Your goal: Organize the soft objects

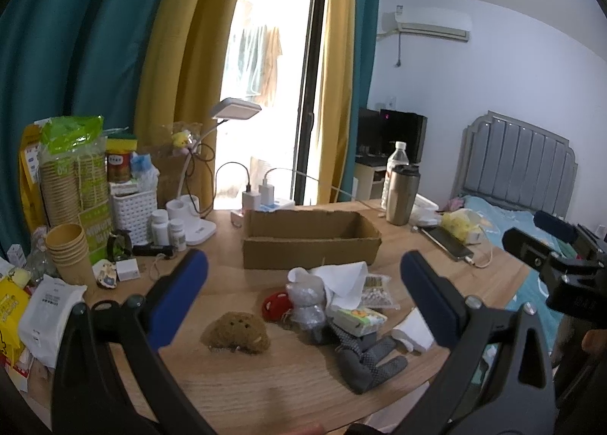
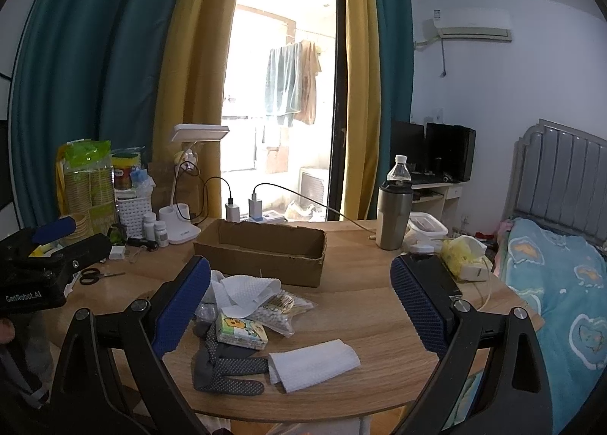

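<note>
An open cardboard box (image 1: pixel 311 243) (image 2: pixel 261 251) stands mid-table. In front of it lies a pile: a brown plush toy (image 1: pixel 237 332), a red plush (image 1: pixel 276 305), a grey dotted glove (image 1: pixel 366 359) (image 2: pixel 227 370), a tissue pack (image 1: pixel 360 319) (image 2: pixel 241 330), crumpled white cloth (image 1: pixel 341 279) (image 2: pixel 246 290) and a folded white cloth (image 2: pixel 313 363). My left gripper (image 1: pixel 303 302) hovers open above the pile, nothing between its blue pads. My right gripper (image 2: pixel 299 309) is open too, over the pile's right side, and shows in the left wrist view (image 1: pixel 546 256).
The table's left side is crowded: paper cups (image 1: pixel 70 252), a white basket (image 1: pixel 134 211), pill bottles (image 1: pixel 169 230), a desk lamp (image 1: pixel 197 184), scissors (image 2: pixel 95 276). A steel tumbler (image 2: pixel 392 216), water bottle (image 2: pixel 399 169) and phone (image 1: pixel 447 241) sit right. A bed (image 2: pixel 561 283) lies beyond the table's right edge.
</note>
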A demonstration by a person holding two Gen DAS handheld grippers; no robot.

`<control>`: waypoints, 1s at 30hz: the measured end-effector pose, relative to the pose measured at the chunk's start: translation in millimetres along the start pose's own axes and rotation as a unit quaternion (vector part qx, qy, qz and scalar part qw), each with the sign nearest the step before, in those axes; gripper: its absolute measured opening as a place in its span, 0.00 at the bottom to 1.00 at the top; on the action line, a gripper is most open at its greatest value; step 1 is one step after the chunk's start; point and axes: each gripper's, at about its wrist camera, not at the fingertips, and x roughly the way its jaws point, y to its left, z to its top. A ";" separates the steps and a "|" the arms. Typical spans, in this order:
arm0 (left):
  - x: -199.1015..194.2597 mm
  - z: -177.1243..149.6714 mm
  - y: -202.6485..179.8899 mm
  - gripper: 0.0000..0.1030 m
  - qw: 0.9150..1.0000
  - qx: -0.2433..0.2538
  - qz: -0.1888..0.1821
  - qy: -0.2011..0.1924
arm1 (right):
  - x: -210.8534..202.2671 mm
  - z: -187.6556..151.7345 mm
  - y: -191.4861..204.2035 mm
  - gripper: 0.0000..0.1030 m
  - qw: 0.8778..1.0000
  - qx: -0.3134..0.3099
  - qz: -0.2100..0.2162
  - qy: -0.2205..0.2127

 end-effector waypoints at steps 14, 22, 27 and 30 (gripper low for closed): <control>-2.6 0.1 -3.7 1.00 1.000 0.002 -0.009 0.002 | -1.0 2.0 -1.1 0.95 1.000 0.001 0.004 0.003; -3.8 -0.1 -5.8 1.00 1.000 0.004 -0.012 0.002 | -0.7 3.1 -0.7 0.95 1.000 0.000 0.004 0.003; -3.8 -0.2 -5.6 1.00 1.000 0.003 -0.011 0.002 | -0.7 2.9 -1.0 0.95 1.000 0.001 0.005 0.003; -4.0 -0.4 -5.7 1.00 1.000 0.003 -0.011 0.002 | -0.7 2.7 -1.0 0.95 1.000 0.000 0.004 0.003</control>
